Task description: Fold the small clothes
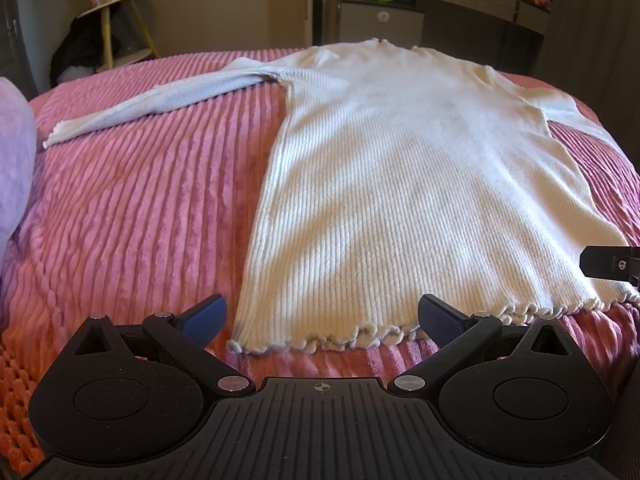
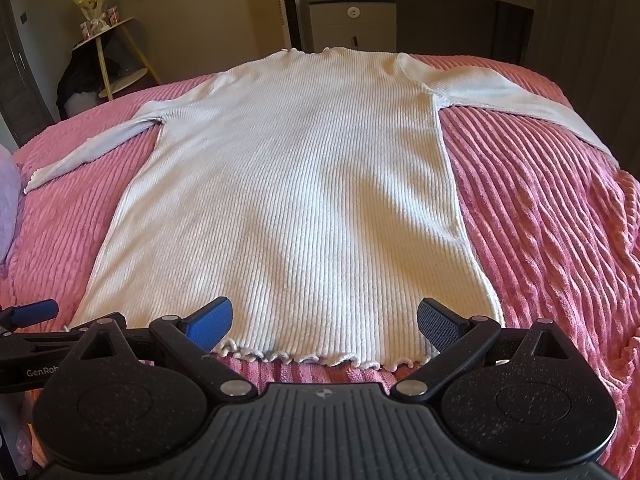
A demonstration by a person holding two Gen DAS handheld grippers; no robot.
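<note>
1. A white ribbed knit long-sleeved top (image 1: pixel 400 184) lies spread flat on a pink ribbed plush bedspread (image 1: pixel 140 208), neck toward the far side, frilled hem (image 1: pixel 320 344) toward the near edge.
2. Its two sleeves stretch outward: in the left wrist view one sleeve (image 1: pixel 152 104) runs off toward ten o'clock, its frilled cuff resting on the pink cover; in the right wrist view the other sleeve (image 2: pixel 520 100) runs toward two o'clock, to the bed's edge.
3. The left gripper (image 1: pixel 322 316) hovers at six o'clock just short of the hem's left corner. Its jaws stand wide apart and hold nothing; the blue-padded fingers (image 1: pixel 204 320) straddle the corner of the hem, and I cannot tell whether they touch the cloth.
4. The right gripper (image 2: pixel 324 320) sits at six o'clock over the hem's right half, jaws likewise spread wide and empty, with the cloth showing between its blue pads (image 2: pixel 210 322).
5. Each tool shows in the other's camera: a black piece at the three o'clock edge of the left view, a blue-tipped finger at the nine o'clock edge of the right view.
6. A lilac cushion (image 1: pixel 14 160) sits at nine o'clock on the bed.
7. Beyond the bed, a yellow-legged round side table (image 2: pixel 108 44) stands at eleven o'clock and a grey cabinet (image 2: pixel 352 24) at twelve.
</note>
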